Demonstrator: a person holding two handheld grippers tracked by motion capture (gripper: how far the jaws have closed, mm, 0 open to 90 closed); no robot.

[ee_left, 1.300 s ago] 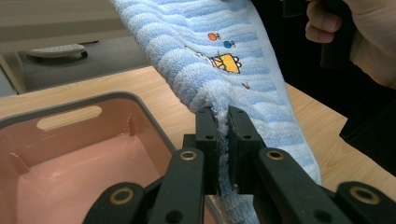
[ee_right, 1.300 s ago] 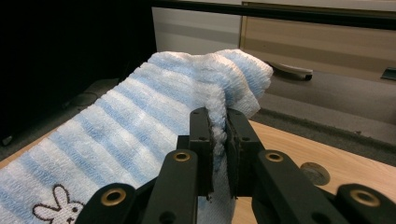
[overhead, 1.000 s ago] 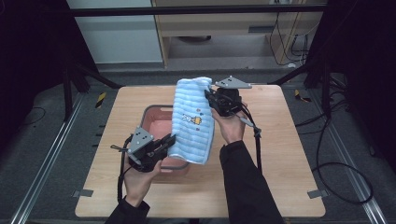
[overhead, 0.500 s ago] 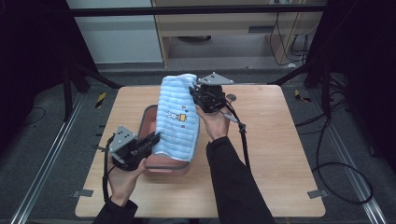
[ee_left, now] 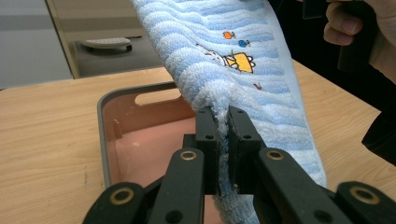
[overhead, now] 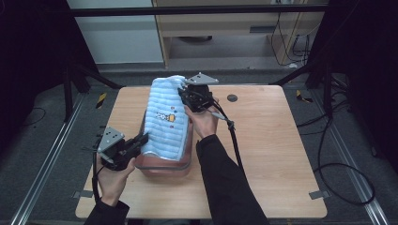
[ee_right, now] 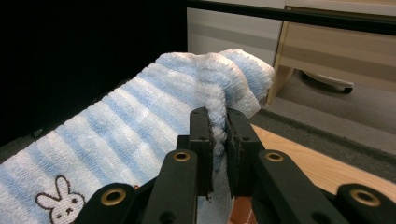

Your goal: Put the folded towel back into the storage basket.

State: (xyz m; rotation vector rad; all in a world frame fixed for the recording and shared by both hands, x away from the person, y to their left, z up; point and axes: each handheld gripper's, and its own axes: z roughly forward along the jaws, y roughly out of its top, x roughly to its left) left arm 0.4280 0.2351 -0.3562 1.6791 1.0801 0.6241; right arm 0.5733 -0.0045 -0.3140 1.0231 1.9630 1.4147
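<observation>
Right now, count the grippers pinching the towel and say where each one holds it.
2. The left gripper pinches the towel at its near end over the pink bin; the right gripper pinches its raised far end.

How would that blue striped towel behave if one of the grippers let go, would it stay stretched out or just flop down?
It would probably flop: the towel sags between the left gripper and the right gripper, so it looks soft, not stiff. Its fluffy pile bunches where it is pinched, so it likely grips well and is not slippery. It seems light, and would likely drop into the pink tub below.
</observation>
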